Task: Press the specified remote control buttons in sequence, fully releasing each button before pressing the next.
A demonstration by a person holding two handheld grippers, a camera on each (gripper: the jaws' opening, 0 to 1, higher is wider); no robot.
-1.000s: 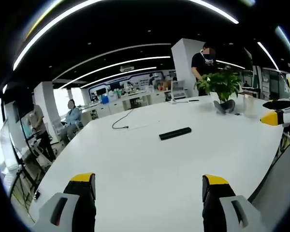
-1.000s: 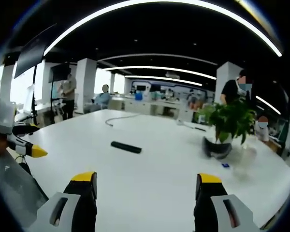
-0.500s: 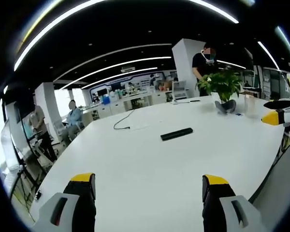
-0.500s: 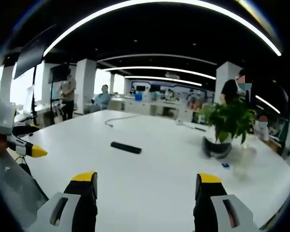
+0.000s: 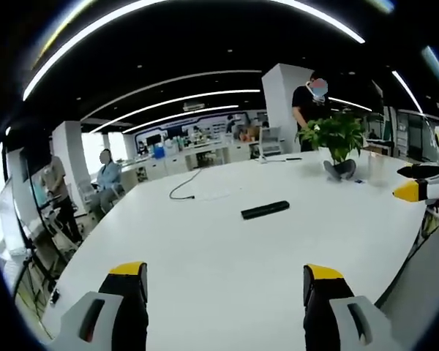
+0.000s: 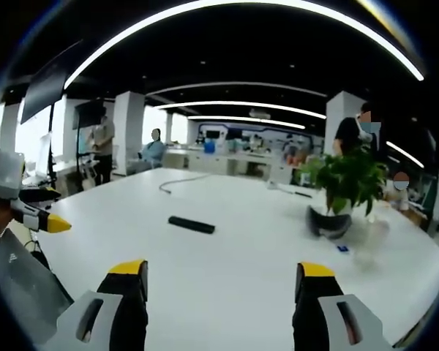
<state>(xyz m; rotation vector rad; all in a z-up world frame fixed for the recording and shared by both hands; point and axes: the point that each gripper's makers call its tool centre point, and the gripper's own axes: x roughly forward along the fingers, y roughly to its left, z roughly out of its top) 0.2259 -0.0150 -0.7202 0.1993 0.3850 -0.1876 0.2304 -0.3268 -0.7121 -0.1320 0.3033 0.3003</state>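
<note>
A black remote control (image 5: 265,210) lies flat on the white table (image 5: 205,256), well ahead of my left gripper (image 5: 223,284), which is open with nothing between its yellow-tipped jaws. The right gripper view has the same remote (image 6: 191,224) left of centre, far beyond my open, empty right gripper (image 6: 223,280). Each gripper shows as a yellow-tipped shape at the other view's edge: the right gripper (image 5: 417,190) on the right, the left gripper (image 6: 36,218) on the left. Both are held above the near table edge.
A potted green plant (image 6: 345,191) stands on the table at the right, a small blue object (image 6: 342,249) beside it. A dark cable (image 5: 181,191) lies on the far side. People stand and sit beyond the table (image 6: 241,263), in an open office.
Only small camera drift: the left gripper view has shifted a little, so the remote sits slightly lower and the plant slightly higher in it. The remote has not moved; both grippers stay open.
</note>
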